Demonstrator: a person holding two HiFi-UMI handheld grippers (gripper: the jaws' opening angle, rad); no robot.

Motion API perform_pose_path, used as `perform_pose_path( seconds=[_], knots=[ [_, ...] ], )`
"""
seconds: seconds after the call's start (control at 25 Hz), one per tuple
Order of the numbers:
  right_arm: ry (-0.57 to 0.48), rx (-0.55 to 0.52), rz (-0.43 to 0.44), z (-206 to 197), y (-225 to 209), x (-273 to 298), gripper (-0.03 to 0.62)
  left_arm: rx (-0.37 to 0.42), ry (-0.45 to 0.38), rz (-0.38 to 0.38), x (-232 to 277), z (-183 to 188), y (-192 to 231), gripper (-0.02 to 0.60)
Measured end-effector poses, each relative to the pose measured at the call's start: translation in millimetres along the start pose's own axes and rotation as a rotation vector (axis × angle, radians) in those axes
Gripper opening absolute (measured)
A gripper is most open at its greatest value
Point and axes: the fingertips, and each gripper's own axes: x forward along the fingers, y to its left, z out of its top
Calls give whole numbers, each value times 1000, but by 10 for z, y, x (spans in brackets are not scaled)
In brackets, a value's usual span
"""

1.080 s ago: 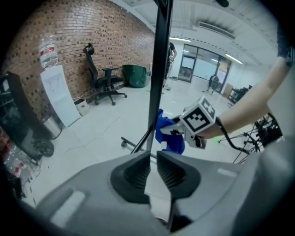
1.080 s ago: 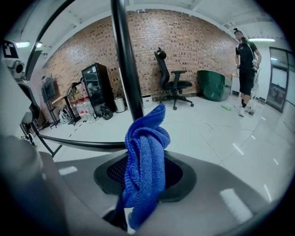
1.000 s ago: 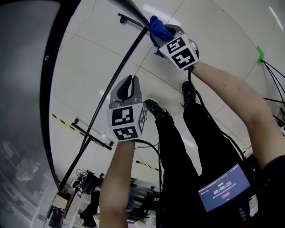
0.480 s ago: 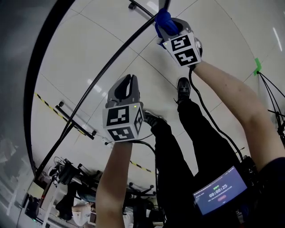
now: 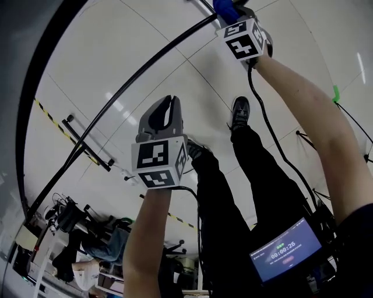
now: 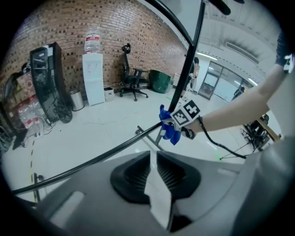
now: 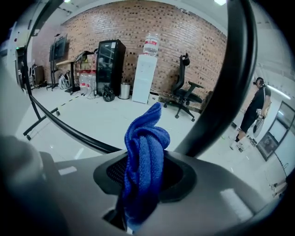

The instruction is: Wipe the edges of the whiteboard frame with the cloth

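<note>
screen (image 5: pixel 285 256): timer, pretty sure it says 00:00:26
small print above and below the timer: way too tiny and blurry to read, sorry

We look steeply down from the head: the left gripper (image 5: pixel 168 105) close below, the right gripper (image 5: pixel 234 14) farther ahead. Each gripper camera sits just behind its own jaws, facing the red brick wall (image 7: pixel 138 23). All three views share the thin black whiteboard frame (image 6: pixel 95 159) and the blue terry cloth (image 7: pixel 145 161) at the right jaws.
</note>
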Motion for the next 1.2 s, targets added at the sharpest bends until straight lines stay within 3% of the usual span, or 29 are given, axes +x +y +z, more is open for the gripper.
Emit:
perform_pose_path(
  seconds=[0.48,0.92,1.2],
  knots=[
    [-18,-67,181,62,908,-61,141,-103,-52,47,-284,-541,246,41],
    [36,-84,157,69,1152,33,141,-202,-82,104,-664,-946,605,41],
    [49,-145,206,205,1672,8,141,-236,-110,159,-951,-1124,943,41]
  ],
)
